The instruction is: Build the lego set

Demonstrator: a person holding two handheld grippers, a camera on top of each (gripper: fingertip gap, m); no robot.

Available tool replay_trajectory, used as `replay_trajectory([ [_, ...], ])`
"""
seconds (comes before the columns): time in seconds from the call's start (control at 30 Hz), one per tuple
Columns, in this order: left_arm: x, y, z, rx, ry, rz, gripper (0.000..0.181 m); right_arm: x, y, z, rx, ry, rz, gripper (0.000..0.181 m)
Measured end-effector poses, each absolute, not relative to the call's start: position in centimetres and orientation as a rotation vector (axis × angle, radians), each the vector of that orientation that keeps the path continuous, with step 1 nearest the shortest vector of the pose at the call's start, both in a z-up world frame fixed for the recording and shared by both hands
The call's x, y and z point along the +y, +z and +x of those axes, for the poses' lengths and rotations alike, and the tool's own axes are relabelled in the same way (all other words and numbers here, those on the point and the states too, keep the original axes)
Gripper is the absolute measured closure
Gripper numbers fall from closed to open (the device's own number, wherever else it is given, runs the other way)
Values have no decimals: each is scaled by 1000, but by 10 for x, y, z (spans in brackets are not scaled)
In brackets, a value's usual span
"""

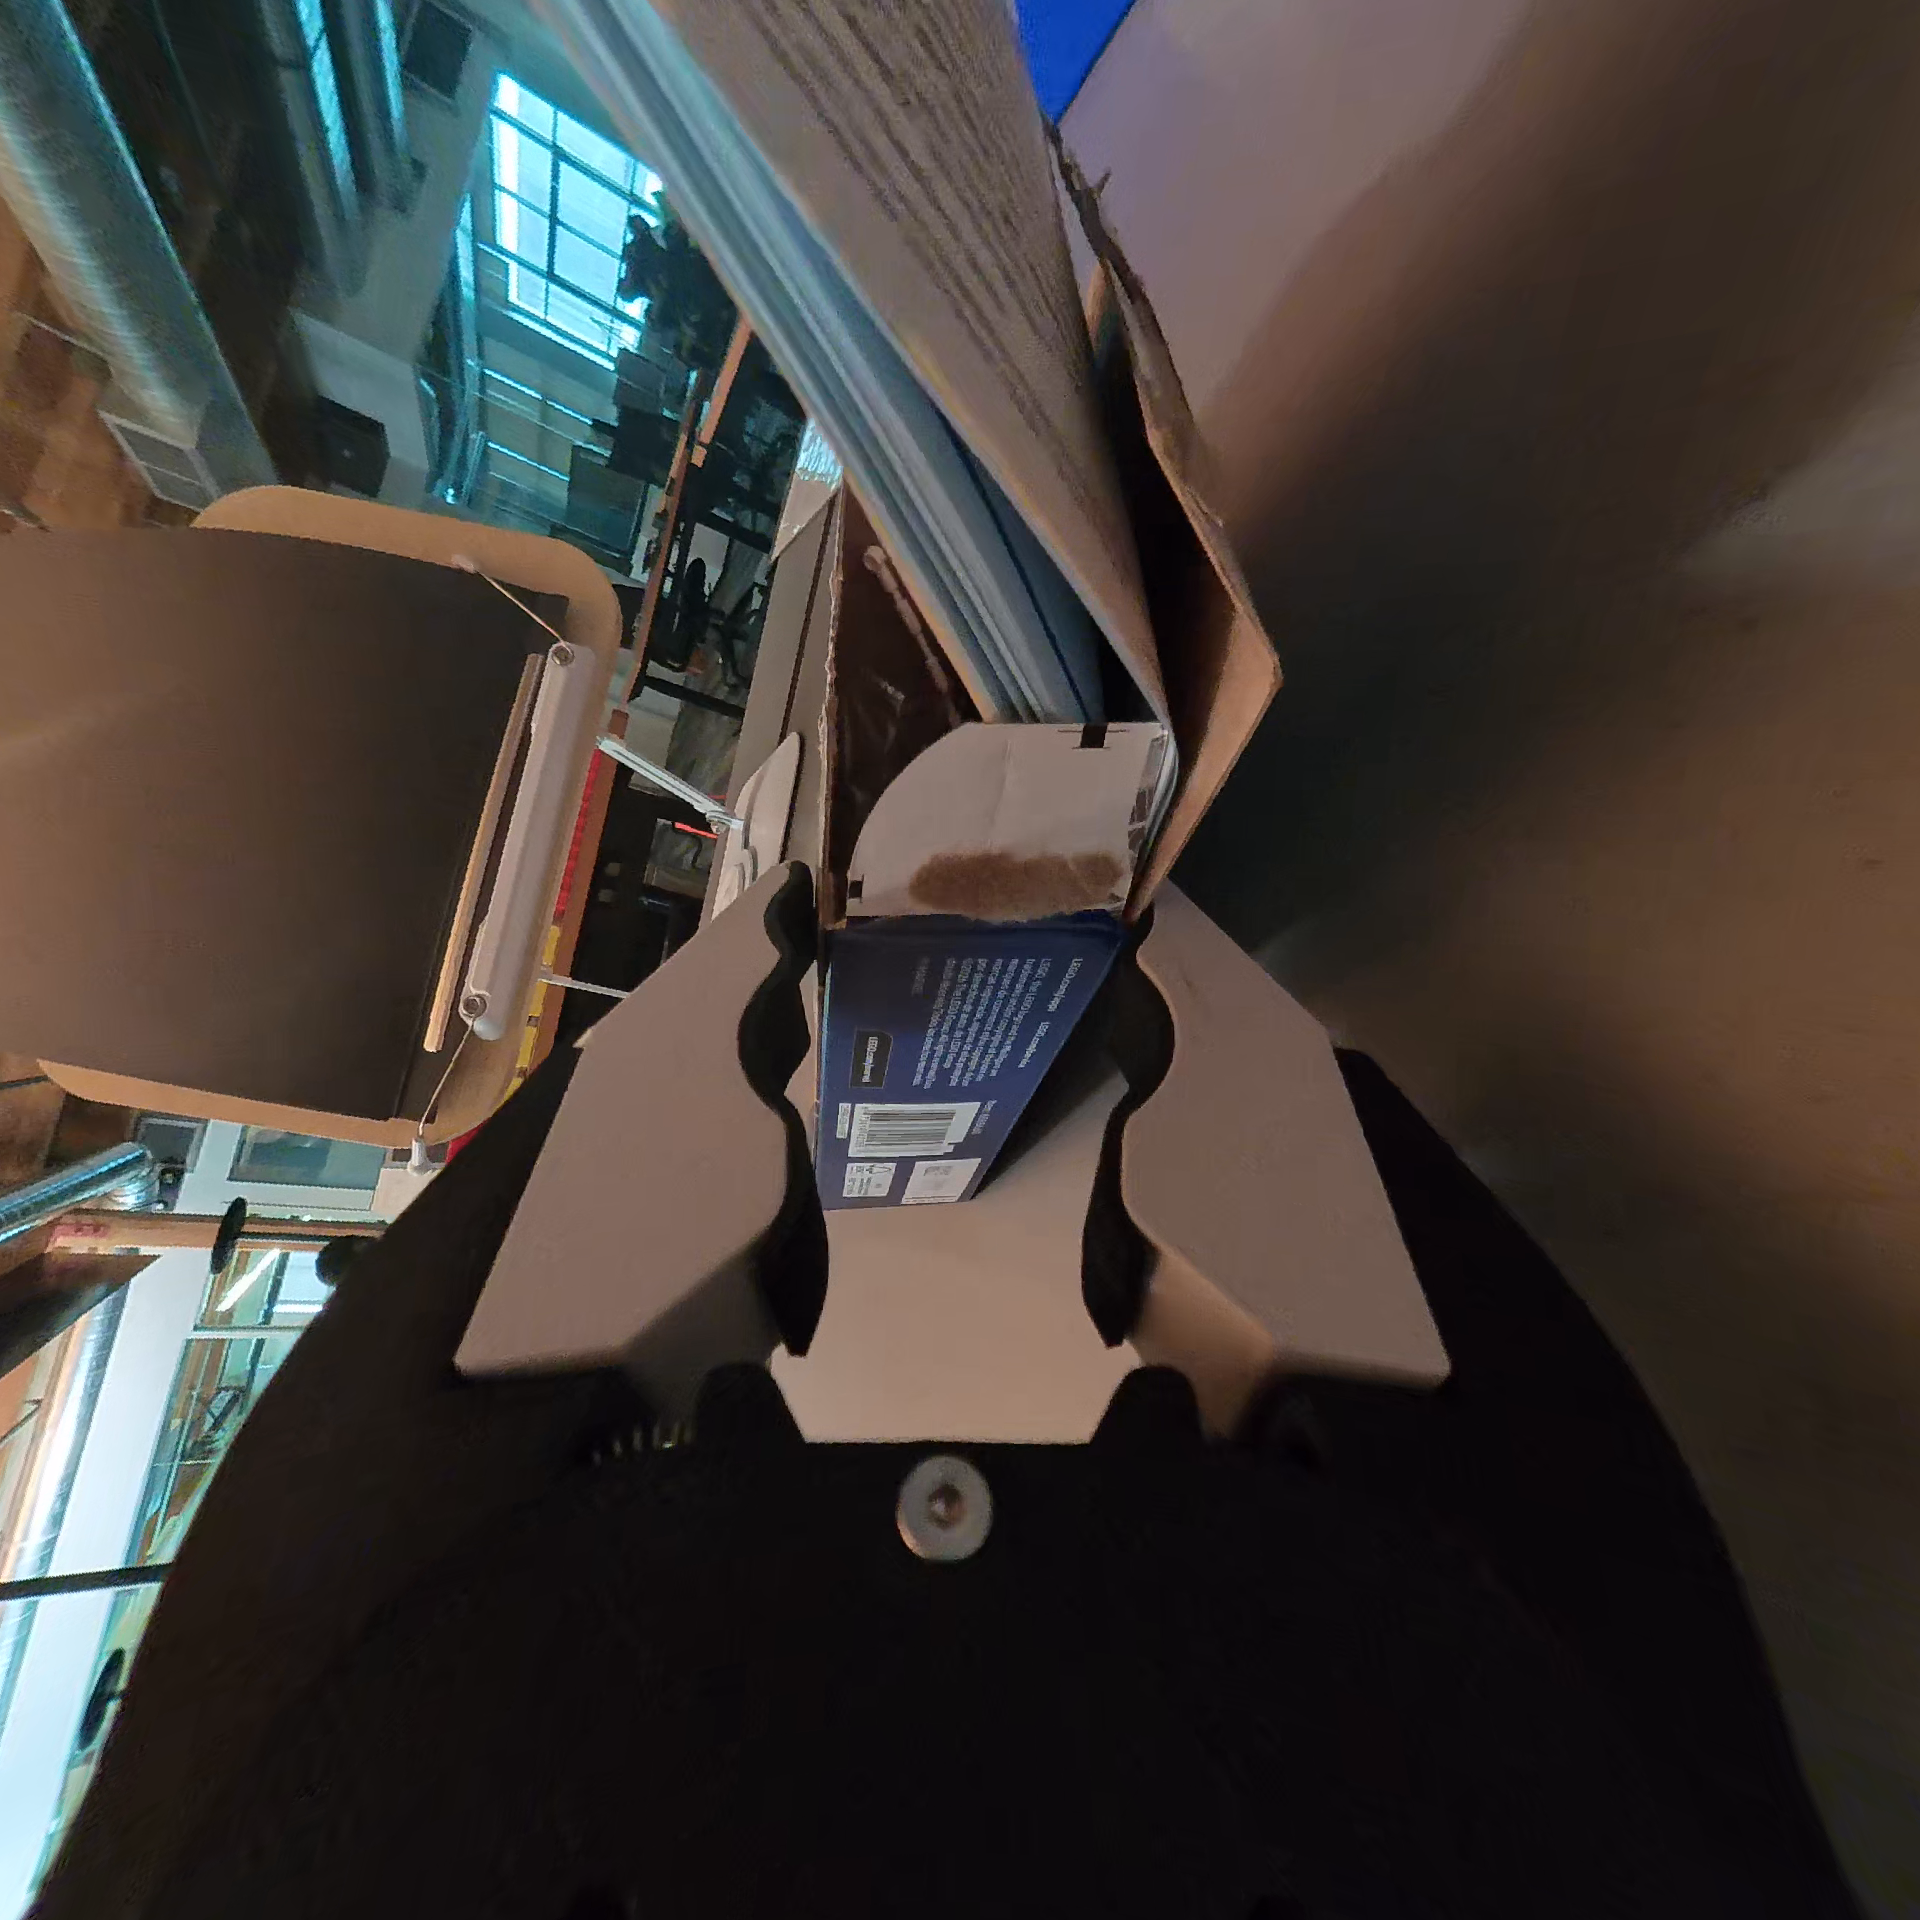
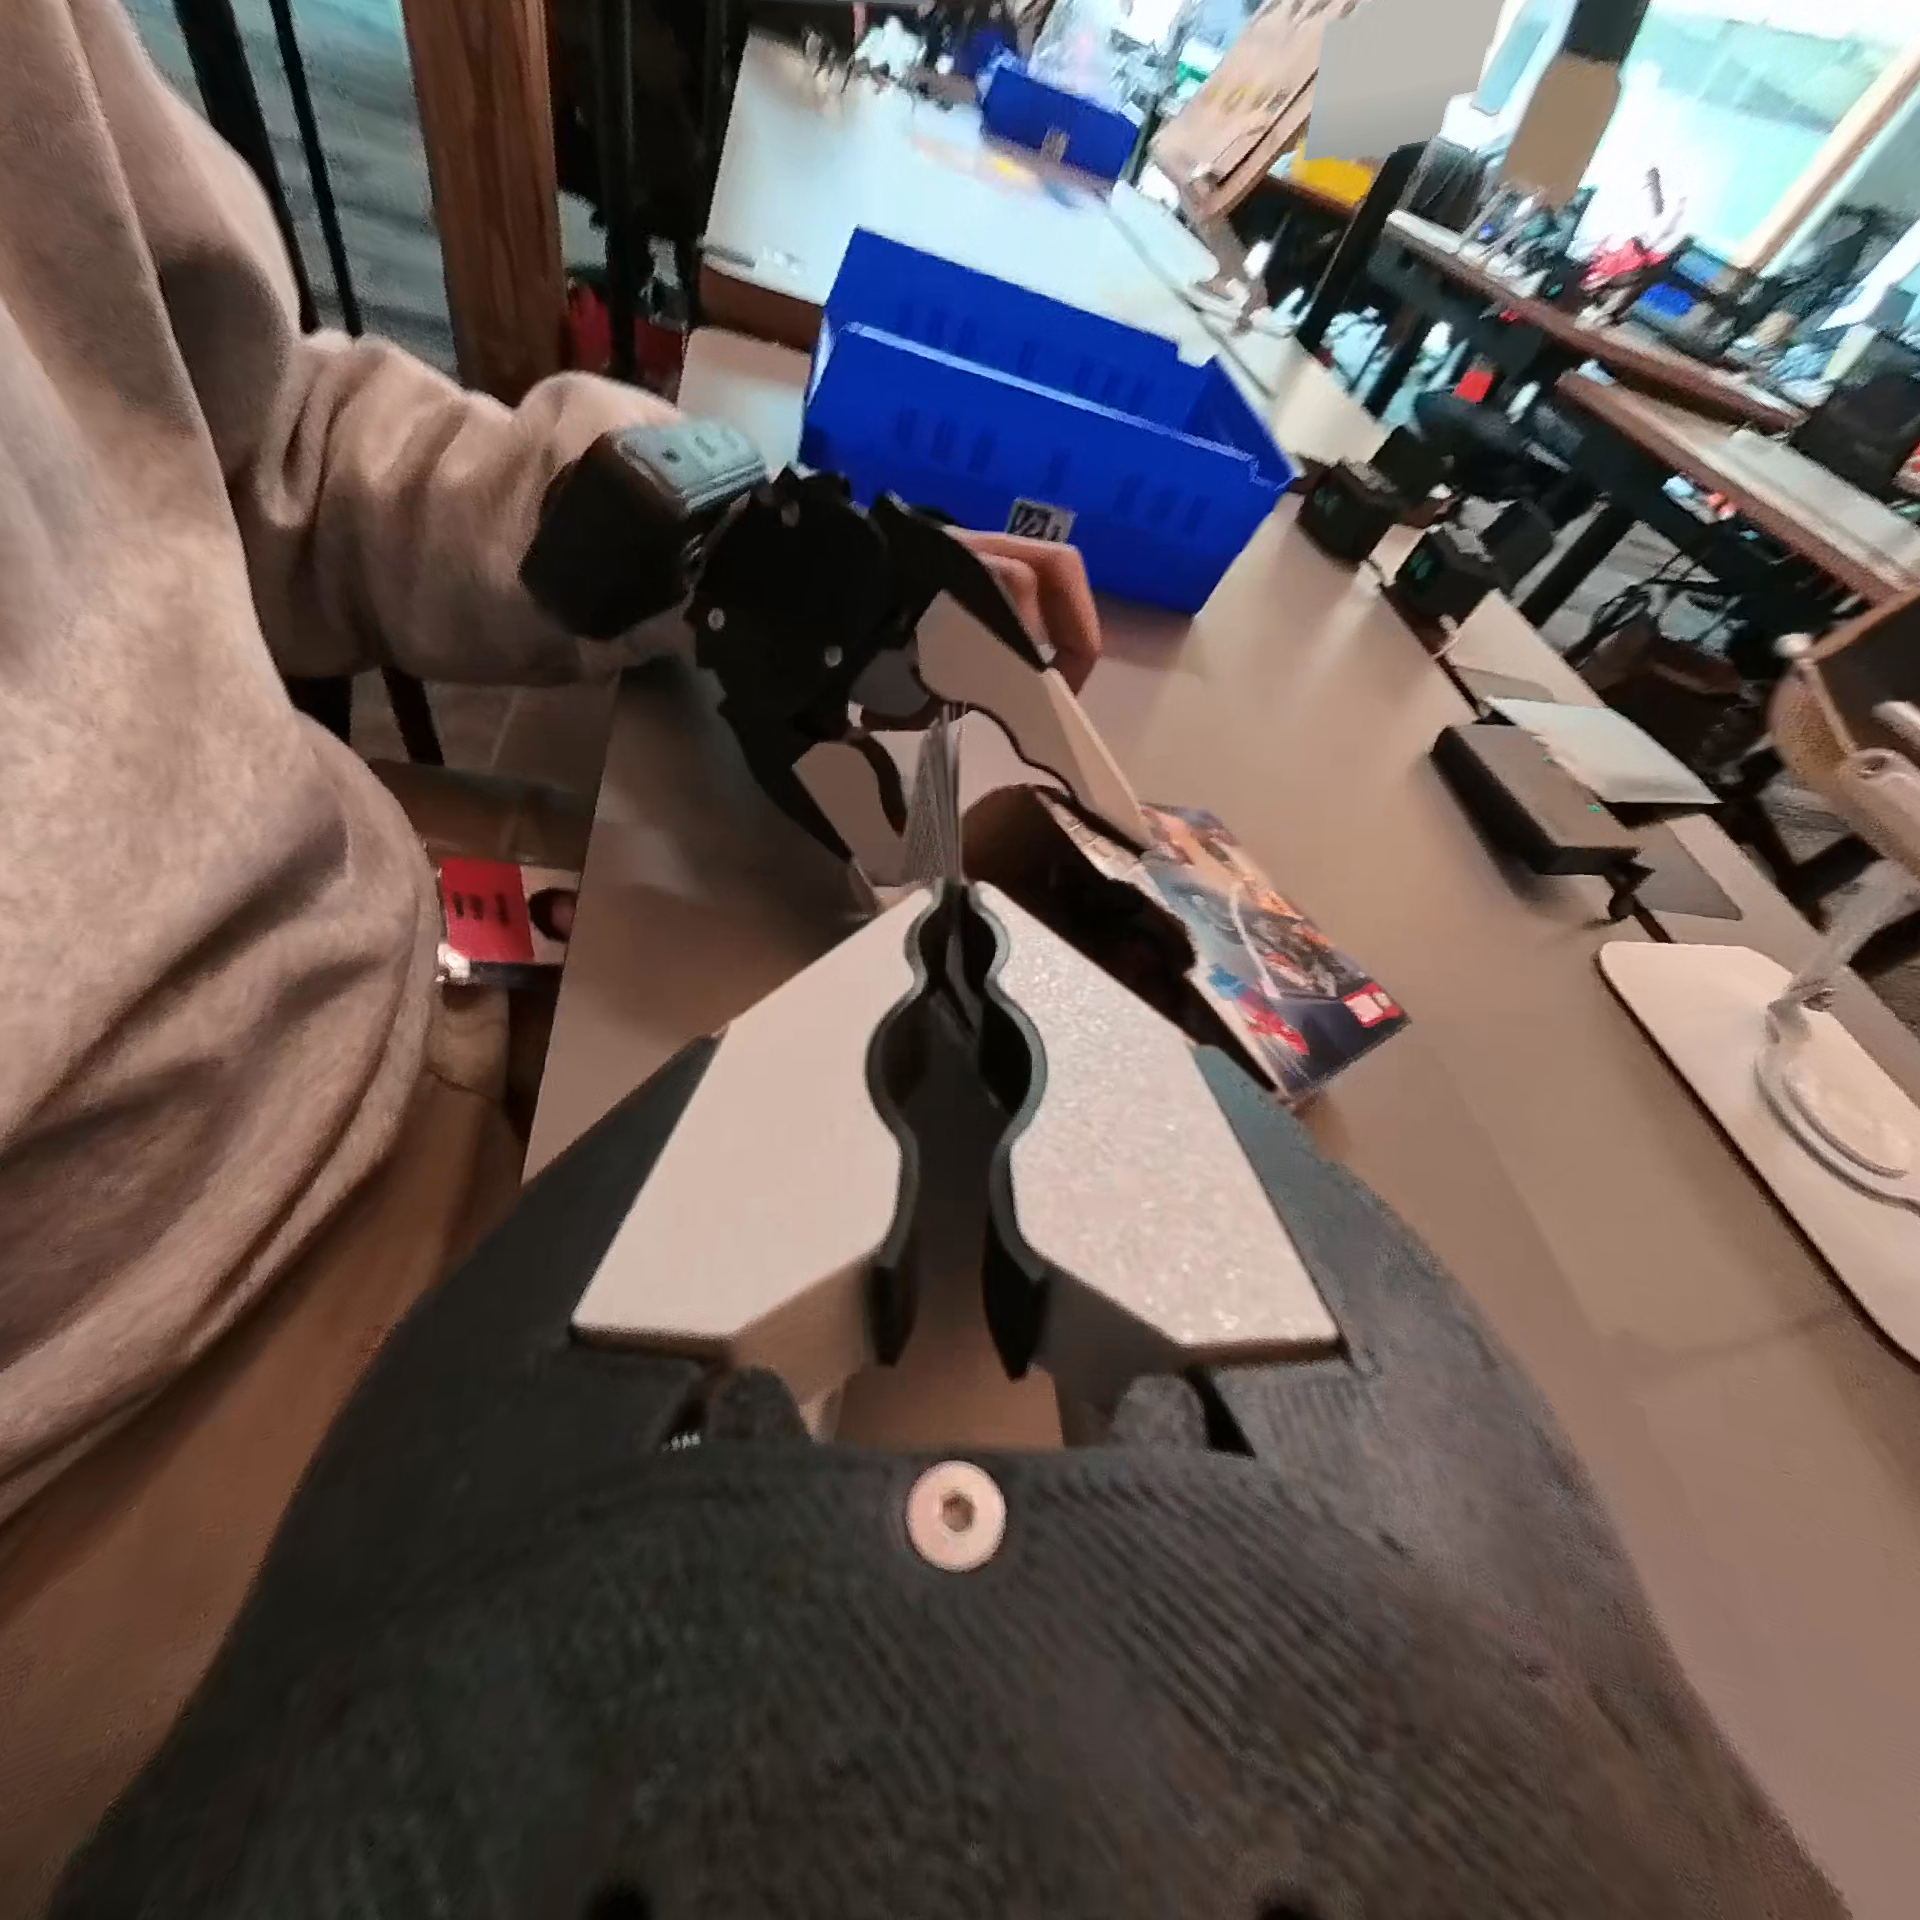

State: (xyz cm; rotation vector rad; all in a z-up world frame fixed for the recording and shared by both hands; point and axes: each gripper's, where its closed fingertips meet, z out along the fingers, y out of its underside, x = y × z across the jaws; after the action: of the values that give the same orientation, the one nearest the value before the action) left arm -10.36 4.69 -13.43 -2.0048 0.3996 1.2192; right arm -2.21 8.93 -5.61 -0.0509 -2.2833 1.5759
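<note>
The right claw (image 2: 951,914), nearest in its own wrist view, is closed on the edge of a thin booklet (image 2: 935,790) that stands upright just ahead of its fingertips, above the open end of the Lego box (image 2: 1268,935). The box lies tilted on the brown tabletop (image 2: 1455,1195), near its left edge, picture side up and torn flaps spread. Just beyond, the left claw (image 2: 997,800) reaches down with one finger on each side of the box's open end; a person's hand (image 2: 1039,592) and a beige sleeve (image 2: 208,623) sit behind it. In the left wrist view, the left claw (image 1: 971,987) grips the dark blue end of the box (image 1: 956,1049) between its black pads (image 1: 779,1029), with a white flap (image 1: 997,821) folded open past the fingertips and the booklet's pages (image 1: 935,364) rising from inside. Farther along the tabletop stands a blue plastic bin (image 2: 1039,416), close to the left edge. Toward the right edge lie a flat black device (image 2: 1527,790) and, nearer, a pale board (image 2: 1714,1029) carrying a clear stand (image 2: 1829,1060). More benches crowd the blurred background.
</note>
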Motion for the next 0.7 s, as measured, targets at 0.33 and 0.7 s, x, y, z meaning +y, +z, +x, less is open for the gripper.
replay_trajectory([
  [0.33, 46, -128, -105, 345, 1191, -1987, 123, 119, -3, -51, -1920, 1806, -279, 181],
  [0.7, 46, -127, -108, 336, 1208, -1982, 123, 175, 24, -75, -1654, 1829, -543, 181],
])
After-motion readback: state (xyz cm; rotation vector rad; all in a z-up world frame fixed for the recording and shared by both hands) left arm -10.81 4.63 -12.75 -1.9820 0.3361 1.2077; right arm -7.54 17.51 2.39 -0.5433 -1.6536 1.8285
